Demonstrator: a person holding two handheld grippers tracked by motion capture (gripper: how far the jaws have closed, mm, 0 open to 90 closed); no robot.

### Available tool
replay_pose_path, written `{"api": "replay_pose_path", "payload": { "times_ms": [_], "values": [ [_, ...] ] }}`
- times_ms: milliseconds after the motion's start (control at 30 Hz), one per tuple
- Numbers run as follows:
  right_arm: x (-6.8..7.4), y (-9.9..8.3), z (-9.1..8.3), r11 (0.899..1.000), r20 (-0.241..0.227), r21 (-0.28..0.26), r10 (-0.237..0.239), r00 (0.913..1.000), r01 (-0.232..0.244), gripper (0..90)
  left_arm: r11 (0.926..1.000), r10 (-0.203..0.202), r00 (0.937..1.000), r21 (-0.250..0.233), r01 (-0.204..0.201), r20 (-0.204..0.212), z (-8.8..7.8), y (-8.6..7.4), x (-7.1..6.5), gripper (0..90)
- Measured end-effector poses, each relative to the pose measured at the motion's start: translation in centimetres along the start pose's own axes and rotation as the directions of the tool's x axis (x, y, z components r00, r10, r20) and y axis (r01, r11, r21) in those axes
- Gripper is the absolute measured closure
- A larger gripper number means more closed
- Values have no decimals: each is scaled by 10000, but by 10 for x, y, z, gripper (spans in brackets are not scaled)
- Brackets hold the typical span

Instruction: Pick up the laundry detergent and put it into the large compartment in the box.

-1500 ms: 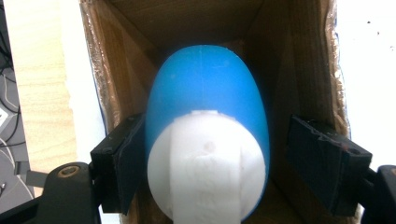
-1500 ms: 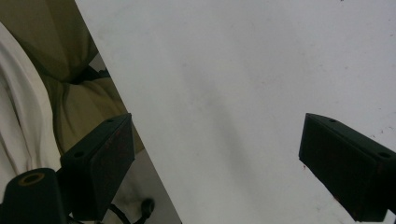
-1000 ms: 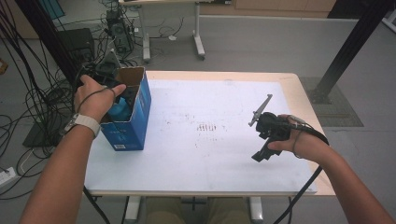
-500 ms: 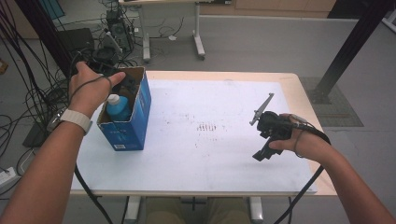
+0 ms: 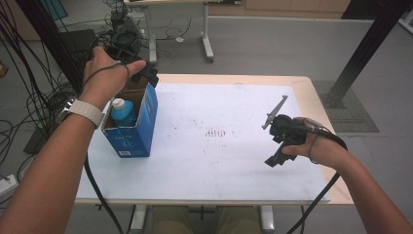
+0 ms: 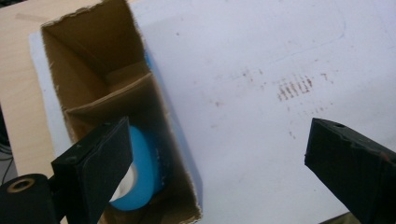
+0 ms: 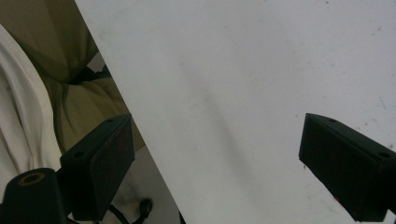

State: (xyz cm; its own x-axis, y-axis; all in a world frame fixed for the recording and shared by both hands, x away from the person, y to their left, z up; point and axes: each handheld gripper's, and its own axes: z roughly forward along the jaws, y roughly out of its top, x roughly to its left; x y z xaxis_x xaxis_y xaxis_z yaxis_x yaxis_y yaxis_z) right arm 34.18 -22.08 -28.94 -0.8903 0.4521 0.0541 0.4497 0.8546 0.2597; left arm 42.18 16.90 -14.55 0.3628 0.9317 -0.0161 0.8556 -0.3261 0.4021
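— Left gripper (image 5: 146,74)?
— Up above the far end of the blue box (image 5: 139,127), jaws spread wide, grasping nothing.
— Bottle (image 5: 122,111)?
— Standing in the box's near compartment, at the table's (image 5: 219,185) left.
— Right gripper (image 5: 278,157)?
— Over the near right, jaws released, empty.

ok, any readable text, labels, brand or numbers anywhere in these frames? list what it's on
Blue box: a small white label low on its near face, in the high view; print too small and blurred to read.
Blue bottle inside the box: no lettering visible.
White table cover: reddish-brown marks near its middle look like stains, not characters.
Nothing legible in either gripper view.
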Motion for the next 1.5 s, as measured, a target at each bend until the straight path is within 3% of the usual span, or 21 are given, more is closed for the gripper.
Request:
{"api": "replay_pose_path", "payload": {
  "times_ms": [500,733,1067,1500],
  "values": [
    [-1,1,0,10000,-23,-6,69,10000,-69,106,9980,208,9992,589,-227,335,16,19,-20,83],
    [-1,1,0,10000,-35,-11,85,10000,-85,106,9972,-114,9985,743,74,531,21,28,-25,84],
    [-3,0,1,9999,-50,14,101,9999,-100,106,9959,-337,9984,857,298,453,31,40,-34,91],
    [-5,-2,1,9999,-60,-9,122,9999,-122,106,9919,-663,9962,1124,596,561,45,58,-60,92]
  ]
}}
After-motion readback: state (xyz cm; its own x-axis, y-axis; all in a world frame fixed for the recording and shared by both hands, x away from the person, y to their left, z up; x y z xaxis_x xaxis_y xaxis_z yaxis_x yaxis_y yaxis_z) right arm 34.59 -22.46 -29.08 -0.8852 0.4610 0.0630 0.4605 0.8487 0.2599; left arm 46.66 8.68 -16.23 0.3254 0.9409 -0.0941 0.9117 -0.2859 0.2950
